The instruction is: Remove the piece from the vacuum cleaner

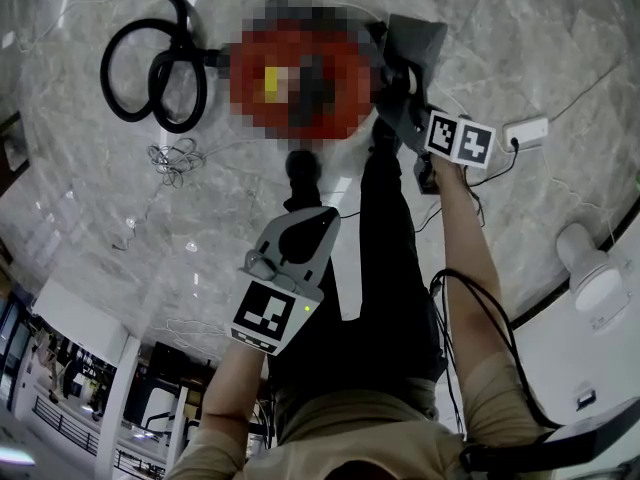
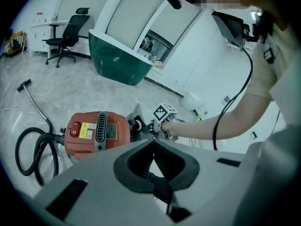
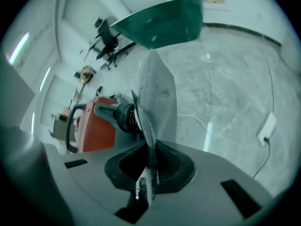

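The right tongs (image 3: pixel 151 144) are clamped shut on the grey piece (image 3: pixel 160 91), a thin flat panel that stands on edge between the pads and rises past them. The panel's near edge sits against a black ribbed collar (image 3: pixel 126 117) at the end of the red vacuum cleaner (image 3: pixel 96 126); whether it is still fastened there cannot be told. The left tongs (image 2: pixel 153 144) are closed tip to tip with nothing between them. They hang above the floor, short of the vacuum cleaner and apart from it.

The right forearm (image 1: pixel 470 238) is stretched well forward and tips these tongs steeply down at the machine's end, with black cables (image 1: pixel 485 318) trailing along the arm. The left forearm (image 1: pixel 235 393) is drawn in closer to the body, and its tongs slope down at a gentler angle.

The vacuum cleaner lies on a pale grey marbled floor (image 1: pixel 100 218), its black hose (image 1: pixel 150 68) coiled in loops beside it. A small tangle of white cord (image 1: pixel 175 158) lies near the hose, and a white plug strip (image 1: pixel 527 131) rests on the floor to the right of the machine. Farther off stand a curved counter with a dark green front (image 2: pixel 117 62) and a black office chair (image 2: pixel 70 29), with white walls behind them.
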Tool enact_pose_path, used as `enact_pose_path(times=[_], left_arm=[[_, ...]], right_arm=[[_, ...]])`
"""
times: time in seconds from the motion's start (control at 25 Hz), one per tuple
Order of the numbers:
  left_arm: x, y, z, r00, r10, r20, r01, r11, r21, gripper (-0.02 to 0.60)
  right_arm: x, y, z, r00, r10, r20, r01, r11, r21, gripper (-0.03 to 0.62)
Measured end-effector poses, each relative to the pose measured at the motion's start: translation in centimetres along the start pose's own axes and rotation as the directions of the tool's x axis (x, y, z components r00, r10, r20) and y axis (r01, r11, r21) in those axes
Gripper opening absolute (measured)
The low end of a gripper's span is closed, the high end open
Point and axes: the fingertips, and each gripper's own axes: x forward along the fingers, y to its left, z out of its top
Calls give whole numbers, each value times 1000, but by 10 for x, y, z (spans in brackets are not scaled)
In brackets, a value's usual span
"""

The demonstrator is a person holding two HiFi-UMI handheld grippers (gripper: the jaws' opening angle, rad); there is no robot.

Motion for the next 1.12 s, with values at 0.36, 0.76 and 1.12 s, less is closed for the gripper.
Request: enact_pose_path(times=[0.36, 0.76, 1.12], left_arm=[[7, -10, -3, 1000, -18, -11, 18, 1000, 11, 0], [6, -6, -9, 1000, -6, -27, 7, 1000, 27, 0], [3, -6, -5, 999, 13, -38, -9, 994, 107, 0]], right_arm=[[3, -2, -1, 969, 208, 134, -244, 710, 660, 29], [3, -4, -5, 983, -185, 5, 168, 876, -452, 21], [3, -14, -2, 961, -231, 152, 275, 855, -440, 20]])
